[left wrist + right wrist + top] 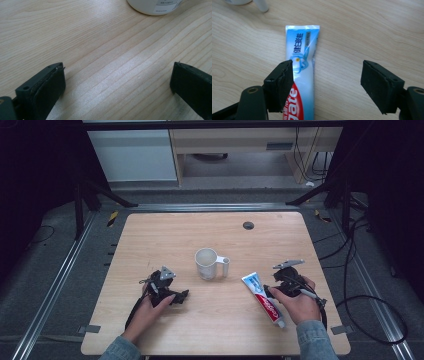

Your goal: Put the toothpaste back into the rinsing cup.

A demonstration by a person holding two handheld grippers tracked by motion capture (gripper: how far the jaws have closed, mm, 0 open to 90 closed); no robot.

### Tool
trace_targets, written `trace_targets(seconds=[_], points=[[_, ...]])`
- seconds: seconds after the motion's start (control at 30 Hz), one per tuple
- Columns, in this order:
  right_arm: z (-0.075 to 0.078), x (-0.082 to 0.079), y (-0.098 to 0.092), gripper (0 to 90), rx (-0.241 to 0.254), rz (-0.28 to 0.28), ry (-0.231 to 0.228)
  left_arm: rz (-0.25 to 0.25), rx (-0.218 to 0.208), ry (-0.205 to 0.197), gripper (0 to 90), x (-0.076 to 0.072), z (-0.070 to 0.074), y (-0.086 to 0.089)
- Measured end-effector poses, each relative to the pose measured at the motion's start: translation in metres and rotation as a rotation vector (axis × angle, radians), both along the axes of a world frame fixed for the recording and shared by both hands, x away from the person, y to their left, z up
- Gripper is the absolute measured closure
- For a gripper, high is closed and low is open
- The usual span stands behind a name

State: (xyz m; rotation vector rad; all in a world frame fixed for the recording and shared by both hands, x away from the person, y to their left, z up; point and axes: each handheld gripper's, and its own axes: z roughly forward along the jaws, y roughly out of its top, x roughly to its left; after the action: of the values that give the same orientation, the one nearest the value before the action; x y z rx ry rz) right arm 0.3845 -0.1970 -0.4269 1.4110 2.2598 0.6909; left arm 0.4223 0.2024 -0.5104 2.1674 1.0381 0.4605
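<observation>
Lying flat near the table's right edge, a toothpaste tube is being straddled by the right gripper, jaws apart; the left gripper is being held spread wide near a white mug.

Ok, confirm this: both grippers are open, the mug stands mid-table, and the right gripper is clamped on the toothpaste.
Not clamped. The right gripper view shows the right gripper with its jaws wide apart over the toothpaste, which lies flat on the table. The rest holds: left gripper open, mug mid-table.

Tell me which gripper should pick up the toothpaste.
Right. The right gripper is open right over the toothpaste, one jaw overlapping it. The left gripper is open over bare table near the mug.
</observation>
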Motion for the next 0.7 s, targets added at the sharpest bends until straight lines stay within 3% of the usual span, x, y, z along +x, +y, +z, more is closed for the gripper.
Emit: trace_targets(seconds=[0.27, 0.4, 0.57, 0.67, 0.7], points=[[0.007, 0.006, 0.022, 20.1, -0.053, 0.032, 0.089, 0.002, -0.006, -0.001, 0.0, 0.001, 0.0, -0.001], [0.019, 0.011, 0.027, 20.5, -0.096, 0.035, 0.102, 0.001, -0.002, 0.0, 0.0, 0.002, 0.0, -0.001], [0.02, 0.021, 0.029, 22.3, -0.116, 0.037, 0.131, 0.005, -0.005, -0.001, 0.0, 0.002, 0.0, -0.001], [0.017, 0.025, 0.035, 25.2, -0.134, 0.063, 0.174, 0.007, -0.006, -0.001, 0.0, 0.002, 0.0, -0.002], [0.013, 0.027, 0.041, 25.7, -0.154, 0.071, 0.207, 0.007, -0.005, -0.001, 0.0, 0.002, 0.0, -0.002]])
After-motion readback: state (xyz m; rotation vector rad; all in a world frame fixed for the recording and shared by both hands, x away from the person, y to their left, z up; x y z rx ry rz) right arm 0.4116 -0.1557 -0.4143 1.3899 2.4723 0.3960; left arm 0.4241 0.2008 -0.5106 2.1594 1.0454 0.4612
